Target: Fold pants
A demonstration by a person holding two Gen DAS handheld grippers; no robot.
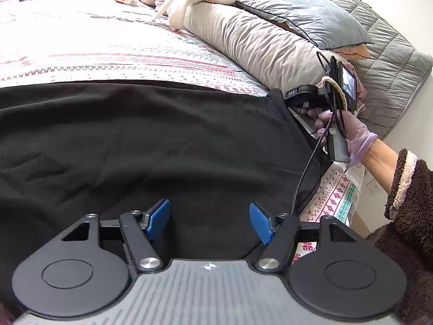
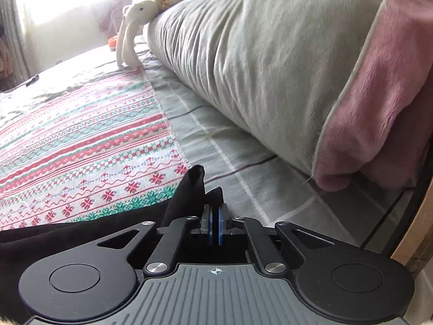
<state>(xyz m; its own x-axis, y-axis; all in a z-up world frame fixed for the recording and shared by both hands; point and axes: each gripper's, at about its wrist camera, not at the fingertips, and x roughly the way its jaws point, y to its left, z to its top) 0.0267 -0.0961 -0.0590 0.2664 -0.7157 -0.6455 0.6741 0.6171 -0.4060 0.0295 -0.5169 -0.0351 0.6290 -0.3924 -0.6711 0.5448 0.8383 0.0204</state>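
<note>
The right gripper (image 2: 215, 226) is pinching a far corner of the black pants (image 1: 151, 140), its blue pads together on the fabric, presumably to carry that edge over for a fold. The left gripper (image 1: 210, 220) is hovering over the near part of the cloth, jaws apart and empty, seemingly waiting to take hold. The pants are lying spread, dark and lightly rumpled, across the patterned blanket (image 2: 89, 146) beside the long grey bolster (image 2: 257, 62).
</note>
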